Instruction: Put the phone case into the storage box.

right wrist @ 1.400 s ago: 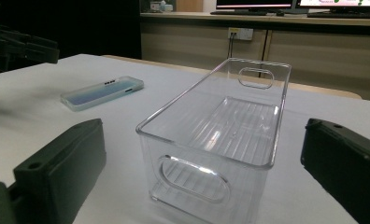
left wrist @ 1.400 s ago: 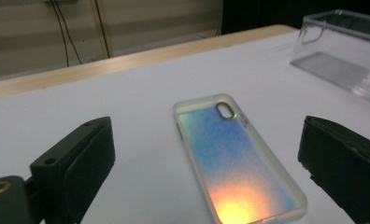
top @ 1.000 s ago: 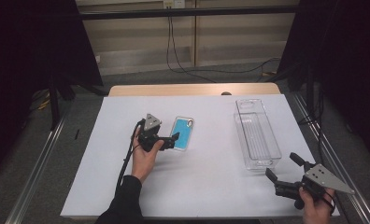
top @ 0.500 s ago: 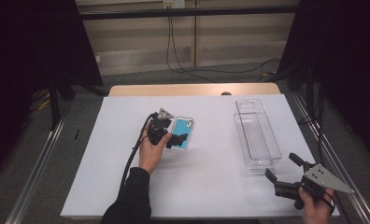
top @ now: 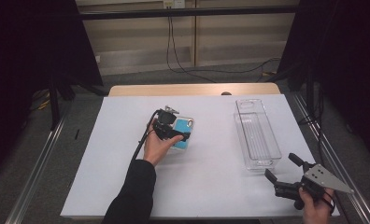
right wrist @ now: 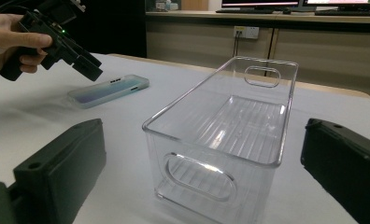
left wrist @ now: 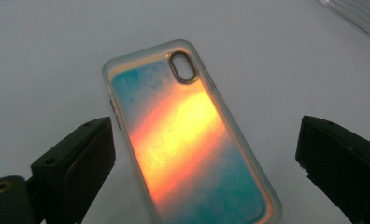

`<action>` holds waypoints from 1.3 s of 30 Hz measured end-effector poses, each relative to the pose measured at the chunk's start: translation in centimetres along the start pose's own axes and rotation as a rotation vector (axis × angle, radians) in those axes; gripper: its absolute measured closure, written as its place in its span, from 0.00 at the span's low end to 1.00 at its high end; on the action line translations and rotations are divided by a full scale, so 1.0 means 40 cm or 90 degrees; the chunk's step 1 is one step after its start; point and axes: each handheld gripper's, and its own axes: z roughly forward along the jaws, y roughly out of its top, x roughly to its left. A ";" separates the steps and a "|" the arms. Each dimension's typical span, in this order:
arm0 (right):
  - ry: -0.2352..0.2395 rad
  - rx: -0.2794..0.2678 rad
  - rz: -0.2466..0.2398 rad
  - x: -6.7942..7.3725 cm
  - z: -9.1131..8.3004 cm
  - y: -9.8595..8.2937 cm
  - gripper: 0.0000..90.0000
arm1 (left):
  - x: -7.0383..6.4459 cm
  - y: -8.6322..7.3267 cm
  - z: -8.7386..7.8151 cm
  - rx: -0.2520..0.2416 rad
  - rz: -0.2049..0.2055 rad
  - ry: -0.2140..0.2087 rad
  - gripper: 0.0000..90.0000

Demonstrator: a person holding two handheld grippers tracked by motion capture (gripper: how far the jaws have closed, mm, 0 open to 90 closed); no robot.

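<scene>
A phone case [top: 184, 131] with a teal and orange shimmer lies flat, back up, on the white table [top: 211, 191] left of centre. My left gripper [top: 177, 135] hovers just above it, open, with the case [left wrist: 188, 140] between and below its spread jaws and untouched by either. A clear plastic bin [top: 257, 135] stands empty at the right. My right gripper [top: 281, 166] is open near the front right corner, pointing at the bin's near end wall [right wrist: 197, 172]. The right gripper view also shows the case [right wrist: 109, 89] and the left gripper [right wrist: 82, 63] above it.
A wooden strip [top: 192, 88] runs along the table's far edge. Metal rails [top: 38, 163] flank both sides of the table. Cables hang against the back wall [top: 174, 42]. Bare table surface lies between the case and the bin.
My left gripper has moved forward and to the right, from beside the phone case to over it. The right gripper, the case and the bin have stayed in place.
</scene>
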 end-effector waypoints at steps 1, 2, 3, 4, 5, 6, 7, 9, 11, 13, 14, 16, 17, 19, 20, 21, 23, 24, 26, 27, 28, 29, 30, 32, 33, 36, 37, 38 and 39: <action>0.000 0.001 0.001 0.000 0.000 0.000 0.00 | 0.000 0.000 0.004 0.004 -0.003 0.000 0.05; 0.000 0.001 0.001 0.000 0.000 0.000 0.00 | 0.001 0.001 0.013 0.017 -0.007 0.002 0.06; 0.001 0.001 0.002 0.001 -0.001 0.000 0.00 | 0.001 0.001 0.013 0.017 -0.007 0.002 0.06; 0.001 0.001 0.002 0.001 -0.001 0.000 0.00 | 0.001 0.003 0.018 0.023 -0.009 0.001 0.06; 0.001 0.001 0.002 0.000 -0.001 -0.001 0.00 | 0.003 0.005 0.021 0.035 -0.002 0.003 0.06; 0.002 0.001 0.002 0.000 -0.001 -0.001 0.00 | 0.003 0.011 0.028 0.041 -0.011 0.000 0.06; 0.001 0.000 0.004 0.000 -0.001 -0.001 0.00 | 0.003 0.014 0.032 0.042 -0.017 -0.002 0.06; 0.002 0.001 0.003 -0.001 -0.001 -0.001 0.00 | 0.003 0.018 0.037 0.043 -0.013 -0.002 0.06; 0.003 -0.001 0.003 0.000 -0.002 -0.001 0.00 | 0.003 0.021 0.042 0.045 -0.014 0.001 0.07; 0.003 -0.001 0.002 0.000 -0.003 0.000 0.00 | 0.003 0.022 0.049 0.052 -0.013 0.004 0.07; 0.004 -0.001 0.002 0.000 -0.003 -0.001 0.00 | 0.005 0.023 0.052 0.057 -0.014 0.002 0.07; 0.004 -0.001 0.003 0.000 -0.004 -0.001 0.00 | 0.004 0.023 0.059 0.064 -0.017 -0.004 0.07; 0.004 -0.001 0.006 -0.001 -0.003 -0.002 0.00 | 0.001 0.022 0.066 0.066 -0.014 0.006 0.09; 0.004 -0.001 0.003 -0.001 -0.004 -0.001 0.00 | -0.002 0.023 0.070 0.065 -0.013 0.017 0.08; 0.004 -0.001 0.003 -0.001 -0.004 -0.001 0.00 | -0.002 0.023 0.070 0.065 -0.013 0.017 0.08; 0.005 0.000 0.003 -0.001 -0.005 -0.002 0.00 | -0.002 0.023 0.071 0.066 -0.014 0.020 0.08; 0.006 0.000 0.002 0.000 -0.005 -0.001 0.00 | 0.001 0.021 0.079 0.079 -0.018 0.029 0.09; 0.006 0.000 0.002 0.000 -0.005 -0.001 0.00 | 0.001 0.021 0.079 0.079 -0.018 0.029 0.09; 0.007 0.000 0.003 0.000 -0.005 -0.001 0.00 | 0.005 0.018 0.085 0.092 -0.014 0.031 0.08; 0.008 0.000 0.003 -0.001 -0.004 -0.002 0.00 | 0.007 0.016 0.091 0.091 -0.017 0.034 0.07; 0.008 0.000 0.003 -0.001 -0.004 -0.002 0.00 | 0.007 0.016 0.091 0.091 -0.017 0.034 0.06; 0.007 0.001 0.003 0.000 -0.004 -0.002 0.00 | 0.005 0.018 0.094 0.091 -0.019 0.037 0.07; 0.008 0.001 0.003 0.000 -0.004 -0.002 0.00 | 0.003 0.020 0.097 0.094 -0.016 0.044 0.07; 0.008 0.000 0.002 0.000 -0.004 -0.002 0.00 | 0.001 0.021 0.101 0.096 -0.011 0.051 0.06; 0.009 0.001 0.004 0.001 -0.004 -0.001 0.00 | -0.004 0.022 0.104 0.099 -0.004 0.059 0.06; 0.010 0.001 0.001 0.001 -0.004 -0.001 0.00 | -0.007 0.028 0.110 0.111 -0.003 0.069 0.05; 0.010 0.001 0.001 0.001 -0.005 -0.001 0.00 | -0.007 0.029 0.110 0.113 -0.002 0.069 0.05; 0.010 0.001 0.001 0.001 -0.005 -0.001 0.00 | -0.008 0.029 0.110 0.116 -0.003 0.070 0.05; 0.010 0.001 0.001 0.000 -0.005 -0.001 0.00 | -0.007 0.029 0.112 0.114 -0.005 0.069 0.05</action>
